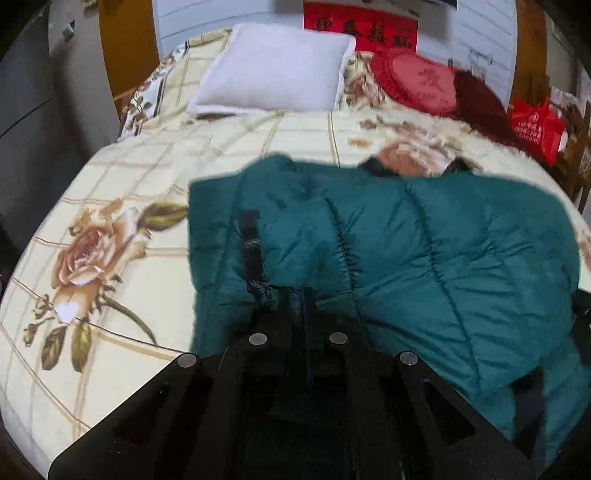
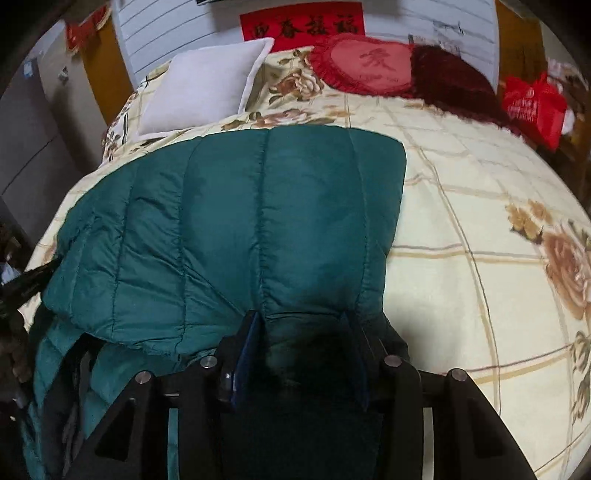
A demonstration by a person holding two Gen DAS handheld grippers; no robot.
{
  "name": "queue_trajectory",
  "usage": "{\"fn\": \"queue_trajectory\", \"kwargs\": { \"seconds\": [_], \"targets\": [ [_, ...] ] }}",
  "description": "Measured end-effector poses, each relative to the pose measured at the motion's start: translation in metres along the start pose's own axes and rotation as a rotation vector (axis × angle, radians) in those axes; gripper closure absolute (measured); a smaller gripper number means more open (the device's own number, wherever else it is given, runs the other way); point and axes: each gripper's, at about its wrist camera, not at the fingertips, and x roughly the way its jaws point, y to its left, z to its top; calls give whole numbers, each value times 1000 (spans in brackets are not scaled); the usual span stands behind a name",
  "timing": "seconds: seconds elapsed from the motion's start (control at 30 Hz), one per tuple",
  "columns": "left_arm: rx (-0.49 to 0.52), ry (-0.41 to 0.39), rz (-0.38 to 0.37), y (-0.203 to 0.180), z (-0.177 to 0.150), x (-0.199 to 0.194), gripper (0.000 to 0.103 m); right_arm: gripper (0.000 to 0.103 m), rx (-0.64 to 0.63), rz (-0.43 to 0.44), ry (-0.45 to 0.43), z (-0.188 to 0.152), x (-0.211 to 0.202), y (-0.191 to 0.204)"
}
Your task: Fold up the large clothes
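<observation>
A teal quilted down jacket (image 1: 406,236) lies spread across the near half of a bed (image 1: 155,173) covered with a cream, grid-lined bedspread printed with large roses. In the left wrist view the left claw (image 1: 303,295) has its fingers drawn tight together on a thin fold at the jacket's near edge, close to a dark strap and a ribbed cuff. In the right wrist view the right claw (image 2: 303,317) stands partly apart with a thick, puffy edge of the jacket (image 2: 240,221) bunched between its two fingers, which press into it on both sides. From that side the jacket's stitched panels run away toward the head of the bed, and its far edge lies flat and straight. At the head of the bed a white pillow (image 1: 273,74) rests on the left, with a red heart-shaped cushion (image 1: 417,81) and a dark red fringed cushion (image 1: 476,96) beside it to the right. A red paper banner with dark characters (image 1: 362,27) hangs on the wall behind, and a red bag (image 1: 535,127) sits off the bed's right side.
</observation>
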Motion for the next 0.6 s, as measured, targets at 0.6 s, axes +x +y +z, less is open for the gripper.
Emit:
{"fn": "queue_trajectory", "kwargs": {
  "seconds": [0.6],
  "targets": [
    [-19,46,-41,-6,17,39,97,61,78,-156,2,80,51,-19]
  ]
}}
